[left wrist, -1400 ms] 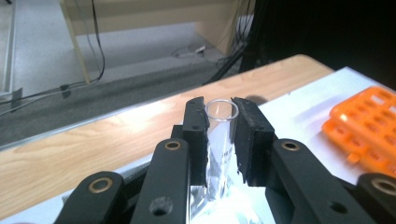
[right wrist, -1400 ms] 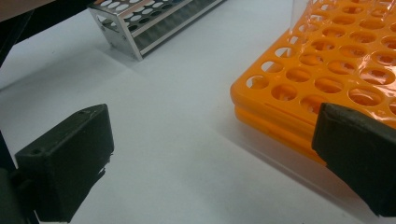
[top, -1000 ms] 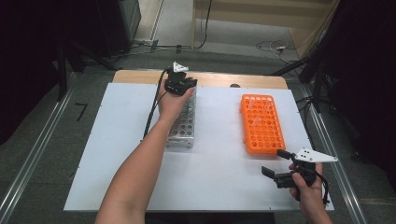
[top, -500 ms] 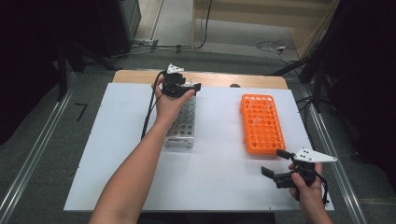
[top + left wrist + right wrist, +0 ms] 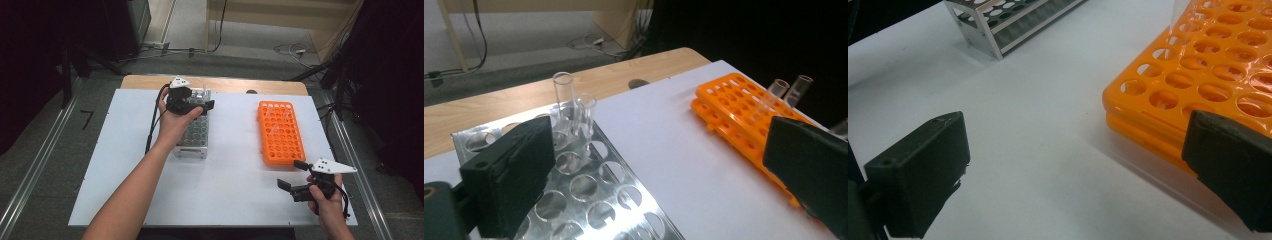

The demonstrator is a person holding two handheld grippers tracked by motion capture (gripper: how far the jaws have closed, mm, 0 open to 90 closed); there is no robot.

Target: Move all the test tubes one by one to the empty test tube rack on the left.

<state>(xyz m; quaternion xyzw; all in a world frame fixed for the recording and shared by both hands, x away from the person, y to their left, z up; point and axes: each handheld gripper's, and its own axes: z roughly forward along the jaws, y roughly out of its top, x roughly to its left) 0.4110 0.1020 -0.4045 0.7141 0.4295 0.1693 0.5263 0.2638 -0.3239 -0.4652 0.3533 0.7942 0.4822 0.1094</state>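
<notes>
Metal test tube rack (image 5: pixel 194 134) sits under the left gripper (image 5: pixel 200 106), jaws spread wide near two glass tubes (image 5: pixel 572 107). Right gripper (image 5: pixel 292 176), also spread, rests beside the orange rack (image 5: pixel 280 132).

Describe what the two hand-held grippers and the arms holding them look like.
Both are black, each topped by a grey three-cornered plate. The left hand-held gripper trails a black cable along a bare, sleeveless forearm. The right hand-held gripper has blocky black jaws and a black cable at the wrist.
</notes>
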